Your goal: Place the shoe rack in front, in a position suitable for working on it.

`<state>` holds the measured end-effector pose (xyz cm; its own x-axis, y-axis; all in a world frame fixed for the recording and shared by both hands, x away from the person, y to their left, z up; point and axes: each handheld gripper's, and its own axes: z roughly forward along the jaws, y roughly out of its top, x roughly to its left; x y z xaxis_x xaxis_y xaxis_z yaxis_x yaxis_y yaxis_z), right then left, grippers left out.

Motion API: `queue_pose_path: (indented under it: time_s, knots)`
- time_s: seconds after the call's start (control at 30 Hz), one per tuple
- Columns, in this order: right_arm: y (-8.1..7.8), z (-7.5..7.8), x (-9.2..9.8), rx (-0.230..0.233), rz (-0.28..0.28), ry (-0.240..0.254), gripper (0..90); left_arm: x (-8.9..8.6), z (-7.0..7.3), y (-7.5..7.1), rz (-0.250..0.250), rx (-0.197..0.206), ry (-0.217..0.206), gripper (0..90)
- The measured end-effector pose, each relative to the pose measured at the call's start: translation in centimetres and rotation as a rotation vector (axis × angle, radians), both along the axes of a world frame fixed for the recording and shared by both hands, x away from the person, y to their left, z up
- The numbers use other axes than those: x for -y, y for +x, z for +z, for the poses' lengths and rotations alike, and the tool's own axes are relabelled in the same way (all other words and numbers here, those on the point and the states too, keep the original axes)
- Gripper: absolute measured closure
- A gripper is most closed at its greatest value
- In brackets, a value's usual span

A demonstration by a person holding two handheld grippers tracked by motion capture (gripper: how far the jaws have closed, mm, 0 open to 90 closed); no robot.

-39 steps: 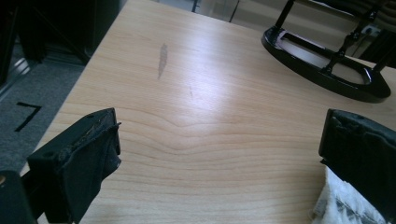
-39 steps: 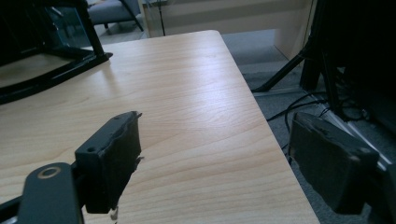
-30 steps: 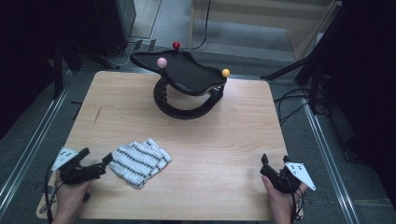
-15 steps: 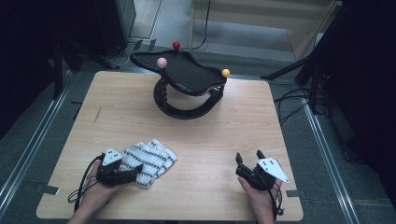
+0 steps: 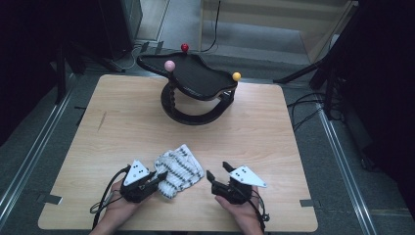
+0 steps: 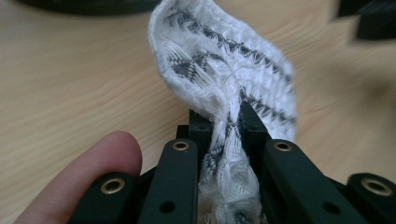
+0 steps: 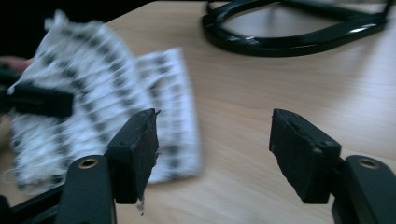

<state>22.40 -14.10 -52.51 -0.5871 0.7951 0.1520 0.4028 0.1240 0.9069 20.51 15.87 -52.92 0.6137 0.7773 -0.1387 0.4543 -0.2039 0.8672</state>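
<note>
Left gripper (image 5: 157, 177), a black two-jaw tool with a grey three-cornered plate on top, had just been closing, and its jaws stood pinched on the near left edge of the white knitted cloth with dark grey bands (image 5: 180, 169). In the left gripper view the cloth (image 6: 224, 88) was squeezed into a fold between the pads and rose from them in a curved flap, with one finger of the person's left hand (image 6: 79, 179) lying beside the jaw.

The cloth lay bunched on the pale wooden table (image 5: 122, 122) close to its near edge, a little left of the middle. The right gripper (image 5: 219, 171) hovered just beside the cloth on its right, jaws spread wide with nothing between them; in the right gripper view the blurred cloth (image 7: 102, 93) lay past the left jaw. Toward the far edge stood a black curved stand with a ribbed top (image 5: 200, 83), well apart from the cloth, carrying a pink ball (image 5: 170, 65), a red ball (image 5: 184, 47) and a yellow ball (image 5: 236, 76).
</note>
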Motion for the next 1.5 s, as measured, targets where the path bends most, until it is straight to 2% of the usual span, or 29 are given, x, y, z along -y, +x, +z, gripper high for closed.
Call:
queue_pose_path:
  time_s: [0.03,0.13,0.2,0.23,0.4,0.47,0.53,0.57,0.6,0.67,0.73,0.77,0.8,0.83,0.87,0.9,0.93,0.97,1.0,1.03,1.07,1.1,1.13,1.17,1.2,1.23,1.37,1.43,1.5]
  knots:
    - [-0.2,-0.1,-1.3,-0.008,0.041,-0.023,30.1,0.1,0.3,-0.3,-0.001,0.008,0.028,80.5]
    - [-0.3,-0.1,-1.9,0.004,0.045,-0.058,29.7,-0.6,0.2,-0.3,0.032,-0.012,0.043,80.4]
    - [-0.2,0.1,-2.0,0.018,0.033,-0.082,29.5,-1.9,0.0,-0.3,0.065,-0.028,0.045,80.4]
    - [0.1,0.2,-1.5,0.027,0.008,-0.081,31.1,-3.5,-0.2,-0.6,0.085,-0.048,0.037,80.4]
    - [0.8,0.4,-0.1,0.025,-0.051,-0.067,32.7,-5.5,-0.2,-1.8,0.023,-0.097,0.033,77.7]
    - [1.2,0.5,0.6,0.023,-0.079,-0.058,32.5,-6.3,0.2,-2.2,0.004,-0.119,-0.008,44.4]
    - [1.3,0.6,0.9,0.03,-0.091,-0.059,32.2,-7.3,1.0,-2.0,0.021,-0.116,-0.061,23.0]
    - [1.4,0.6,1.0,0.033,-0.097,-0.059,32.0,-7.3,1.0,-2.0,0.021,-0.116,-0.061,14.5]
    - [1.4,0.6,1.0,0.033,-0.097,-0.059,32.0,-8.1,1.5,-1.7,0.044,-0.106,-0.098,14.5]
    - [1.4,0.8,1.4,0.04,-0.106,-0.059,31.6,-9.1,2.3,-1.0,0.108,-0.08,-0.129,8.9]
    - [1.5,0.9,1.7,0.047,-0.12,-0.056,31.5,-9.6,3.1,0.1,0.176,-0.036,-0.157,8.5]
    - [1.7,1.0,2.0,0.053,-0.129,-0.056,31.5,-9.3,3.6,1.5,0.219,0.006,-0.169,8.5]
    - [1.7,1.0,2.0,0.053,-0.129,-0.056,31.5,-9.3,3.6,1.5,0.219,0.006,-0.169,8.9]
    - [1.9,1.0,2.2,0.051,-0.142,-0.051,31.5,-8.3,4.0,3.3,0.254,0.048,-0.162,10.2]
    - [2.1,1.1,2.3,0.054,-0.148,-0.055,31.5,-8.3,4.0,3.3,0.254,0.048,-0.162,12.8]
    - [2.3,1.2,2.3,0.057,-0.153,-0.06,32.1,-7.0,4.4,5.4,0.276,0.076,-0.145,13.4]
    - [2.5,1.3,2.4,0.063,-0.158,-0.059,32.6,-6.3,4.7,6.5,0.282,0.087,-0.146,14.0]
    - [2.5,1.3,2.4,0.063,-0.158,-0.059,32.6,-6.3,4.7,6.5,0.282,0.087,-0.146,14.4]
    - [2.8,1.5,2.5,0.072,-0.162,-0.058,33.2,-5.7,5.1,7.8,0.286,0.091,-0.147,14.4]
    - [3.4,1.9,2.6,0.082,-0.177,-0.046,34.6,-4.4,5.7,10.4,0.299,0.098,-0.128,17.4]
    - [3.4,1.9,2.6,0.082,-0.177,-0.046,34.6,-4.4,5.7,10.4,0.299,0.098,-0.128,23.5]
    - [3.7,2.0,2.7,0.08,-0.184,-0.039,35.0,-3.4,5.9,12.0,0.316,0.115,-0.107,23.5]
    - [4.1,2.1,2.8,0.083,-0.192,-0.037,35.1,-2.9,6.1,12.9,0.322,0.122,-0.095,29.4]
    - [4.5,2.2,2.8,0.08,-0.203,-0.029,35.9,-1.5,6.2,15.2,0.348,0.133,-0.057,33.4]
    - [4.5,2.2,2.8,0.08,-0.203,-0.029,35.9,-1.5,6.2,15.2,0.348,0.133,-0.057,35.4]
    - [4.9,2.2,3.0,0.081,-0.208,-0.026,37.0,-0.3,6.0,17.2,0.369,0.138,-0.028,35.9]
    - [5.7,1.9,3.2,0.073,-0.217,-0.031,38.7,1.1,5.8,19.6,0.403,0.147,0.01,42.8]
    - [6.0,1.7,3.4,0.07,-0.221,-0.035,40.0,1.9,5.7,21.4,0.429,0.133,0.006,47.1]
    - [6.2,1.7,3.4,0.065,-0.224,-0.031,40.6,2.1,5.6,21.9,0.428,0.129,0.001,52.8]
